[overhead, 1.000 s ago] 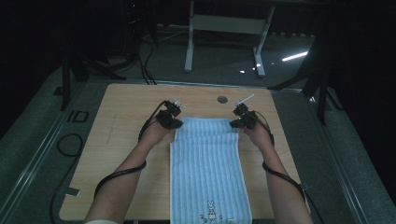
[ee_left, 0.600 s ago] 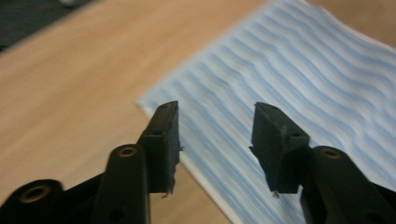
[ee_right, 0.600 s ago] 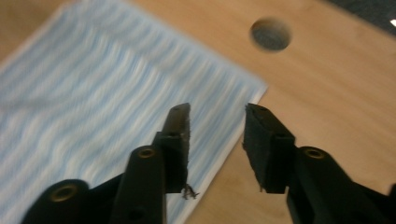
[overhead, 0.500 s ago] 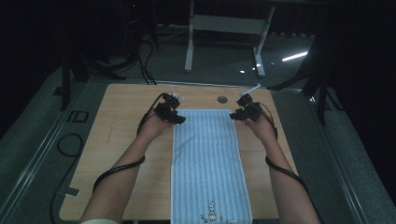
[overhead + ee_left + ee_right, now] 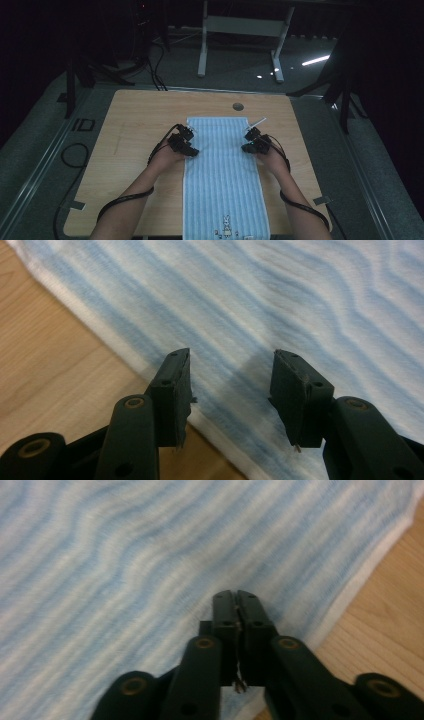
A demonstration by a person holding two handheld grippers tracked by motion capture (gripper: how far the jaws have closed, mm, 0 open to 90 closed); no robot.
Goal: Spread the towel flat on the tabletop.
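Left gripper [image 5: 231,390] fingers spread, right gripper [image 5: 237,630] fingers pressed together, over blurred towel [image 5: 222,170].

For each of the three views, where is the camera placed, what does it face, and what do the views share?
High view: above the person's side, facing forward and down on the table; both forearms, left gripper, right gripper.
Left gripper view: on the left gripper, jaws apart over the towel edge.
Right gripper view: on the right gripper, jaws together.
Shared: the striped towel and table.

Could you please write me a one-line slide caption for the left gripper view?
Left gripper, jaws open, poised over the edge of a blue-and-white striped towel on a wooden table.
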